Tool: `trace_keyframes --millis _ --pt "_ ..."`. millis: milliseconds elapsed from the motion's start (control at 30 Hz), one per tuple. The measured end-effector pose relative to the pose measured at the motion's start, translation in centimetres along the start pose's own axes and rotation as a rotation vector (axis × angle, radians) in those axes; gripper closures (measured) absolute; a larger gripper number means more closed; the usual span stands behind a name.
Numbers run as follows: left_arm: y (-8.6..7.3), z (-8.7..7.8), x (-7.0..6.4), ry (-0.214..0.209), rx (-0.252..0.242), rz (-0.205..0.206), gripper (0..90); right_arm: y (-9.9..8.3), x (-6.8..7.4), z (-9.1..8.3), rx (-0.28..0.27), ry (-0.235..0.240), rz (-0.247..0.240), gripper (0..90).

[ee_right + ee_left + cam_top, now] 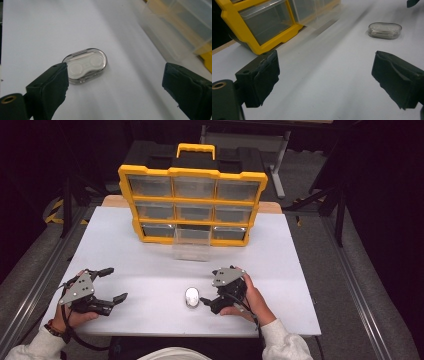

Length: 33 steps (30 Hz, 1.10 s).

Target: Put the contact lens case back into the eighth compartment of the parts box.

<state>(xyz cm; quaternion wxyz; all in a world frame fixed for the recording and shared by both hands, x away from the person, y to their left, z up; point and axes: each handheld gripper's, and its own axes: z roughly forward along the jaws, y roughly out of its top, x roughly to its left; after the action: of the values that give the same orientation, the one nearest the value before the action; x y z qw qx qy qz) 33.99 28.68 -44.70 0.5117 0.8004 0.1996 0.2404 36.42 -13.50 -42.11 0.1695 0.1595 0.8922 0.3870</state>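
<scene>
A white table (150, 270) is seen bearing a yellow drawer organiser (192, 205) at the far side, one clear drawer (191, 249) pulled out. A small clear oval case (191, 296) is found just beside the right gripper (210, 301), well apart from the left gripper (114, 284).

Wearing pale grey sleeves (287, 342) bunched at both wrists, with a dark and reddish band (52, 327) circling the left wrist. Gripping a black left claw (112, 284) and a black right claw (210, 288), each carrying a grey three-cornered plate (77, 288) dotted with small screws. Trailing a black cable (75, 337) from the left. Showing worn, ragged black pads (265, 75) and a brass-ringed hole (8, 99).
</scene>
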Motion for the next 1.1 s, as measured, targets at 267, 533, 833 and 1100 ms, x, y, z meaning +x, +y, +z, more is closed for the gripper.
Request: trace_keyframes --millis 267,533,833,1100 --pt "0.0 0.0 0.0 -0.004 0.000 0.001 8.9 0.5 0.8 2.7 0.060 0.097 -0.021 7.0" --pt "0.0 0.1 -0.1 -0.009 0.007 0.002 9.0 0.6 1.5 4.5 0.098 0.143 -0.049 8.4" --pt "0.0 0.1 -0.1 -0.014 0.021 0.016 9.3 0.5 1.2 5.9 0.120 0.165 -0.039 16.0" --pt "0.0 0.2 -0.2 -0.011 0.027 0.013 9.6 0.3 0.8 6.1 0.109 0.208 0.010 24.2"
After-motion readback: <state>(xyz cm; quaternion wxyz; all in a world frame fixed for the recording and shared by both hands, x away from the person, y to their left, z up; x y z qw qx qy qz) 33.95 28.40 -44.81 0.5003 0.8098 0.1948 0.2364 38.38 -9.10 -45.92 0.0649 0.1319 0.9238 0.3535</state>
